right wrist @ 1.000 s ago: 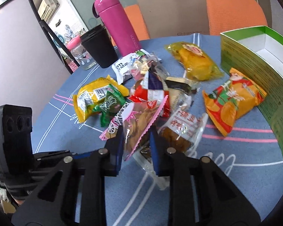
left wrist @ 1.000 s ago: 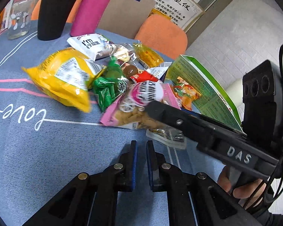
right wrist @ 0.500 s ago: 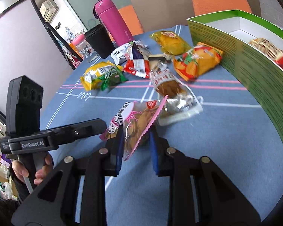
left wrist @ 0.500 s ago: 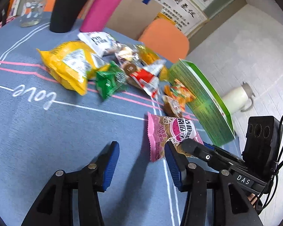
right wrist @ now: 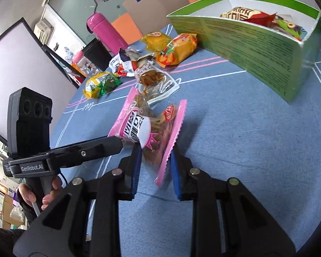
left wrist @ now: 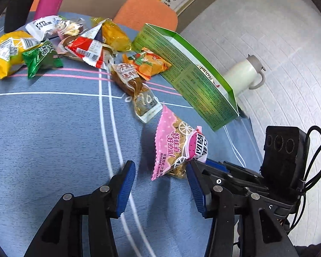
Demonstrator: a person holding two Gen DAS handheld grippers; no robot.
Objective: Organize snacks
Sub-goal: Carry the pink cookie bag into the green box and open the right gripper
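Pink snack packet (right wrist: 148, 132) clamped between the blue pads of the right gripper (right wrist: 154, 167), lifted off the blue tablecloth (right wrist: 235, 150), long axis running away from the jaws toward the snack pile, crimped edge tilted up. Left gripper (left wrist: 160, 186) with jaws spread apart, packet (left wrist: 177, 147) just beyond the fingertips, not pressed. Green box (right wrist: 246, 34) interior with snacks inside visible only from the right wrist; white kettle (left wrist: 244, 75) on the floor visible only from the left wrist.

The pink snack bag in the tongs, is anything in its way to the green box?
Nothing visible blocks it. The pink snack bag, pinched in the right tongs, has only bare blue cloth between it and the green box. The other snacks lie off to the left.
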